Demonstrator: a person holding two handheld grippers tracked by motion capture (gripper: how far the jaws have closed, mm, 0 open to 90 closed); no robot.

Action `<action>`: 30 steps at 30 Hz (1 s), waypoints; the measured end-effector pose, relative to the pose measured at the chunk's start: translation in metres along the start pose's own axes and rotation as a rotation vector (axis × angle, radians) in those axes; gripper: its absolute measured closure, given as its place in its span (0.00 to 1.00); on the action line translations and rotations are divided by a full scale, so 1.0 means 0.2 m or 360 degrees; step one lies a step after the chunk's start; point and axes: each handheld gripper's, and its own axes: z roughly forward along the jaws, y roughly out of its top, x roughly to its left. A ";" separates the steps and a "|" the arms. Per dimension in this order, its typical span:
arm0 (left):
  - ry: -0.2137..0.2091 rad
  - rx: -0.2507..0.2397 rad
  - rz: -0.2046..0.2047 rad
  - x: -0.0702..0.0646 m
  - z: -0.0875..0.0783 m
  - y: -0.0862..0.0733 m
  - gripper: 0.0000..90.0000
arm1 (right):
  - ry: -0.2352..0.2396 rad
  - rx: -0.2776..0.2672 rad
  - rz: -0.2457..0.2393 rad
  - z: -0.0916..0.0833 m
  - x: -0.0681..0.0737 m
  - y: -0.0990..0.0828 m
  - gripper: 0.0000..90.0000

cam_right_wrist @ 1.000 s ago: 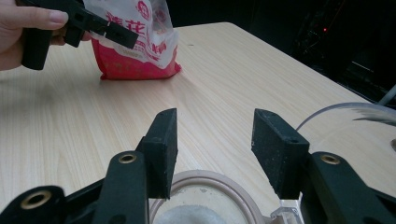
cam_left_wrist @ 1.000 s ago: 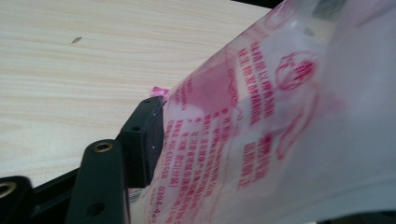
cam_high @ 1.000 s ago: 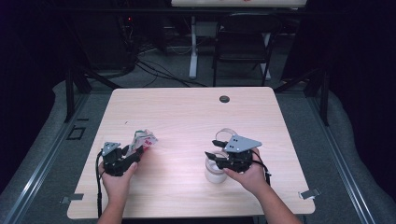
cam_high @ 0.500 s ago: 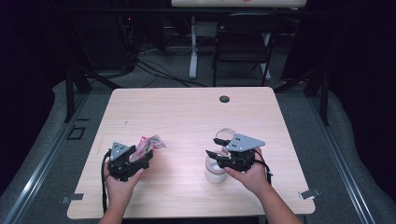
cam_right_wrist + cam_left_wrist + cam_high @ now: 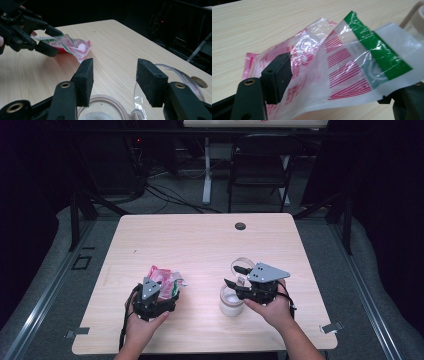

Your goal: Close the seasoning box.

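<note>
Crinkled clear plastic, the red-and-green printed bag [image 5: 332,67] lies between my left gripper's [image 5: 159,296] jaws, which have just been opening and stand apart. My right gripper [image 5: 113,75] hangs spread over the open jar [image 5: 231,300], its jaws having just widened with nothing between them.

Right gripper [image 5: 112,80] – jaws stand apart with nothing between the pads, and have just been opening – above the rim of a round container [image 5: 105,110]. Clear flip lid [image 5: 175,75] beside it. Far left, the left gripper [image 5: 37,37] at a red-and-white plastic wrapper [image 5: 75,46] lying on the wooden table [image 5: 112,42].
</note>
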 end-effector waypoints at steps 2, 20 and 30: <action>-0.0023 0.0012 0.0008 -0.02 0.01 0.00 0.31 | -0.0009 -0.0007 0.0008 -0.01 -0.01 0.00 0.53; -0.0128 0.0012 0.0123 -0.16 0.02 0.02 0.31 | -0.0151 -0.0068 0.0104 -0.13 -0.12 0.01 0.53; -0.0153 0.0001 0.0134 -0.19 0.00 0.04 0.31 | -0.0222 -0.0054 0.0235 -0.15 -0.22 -0.05 0.52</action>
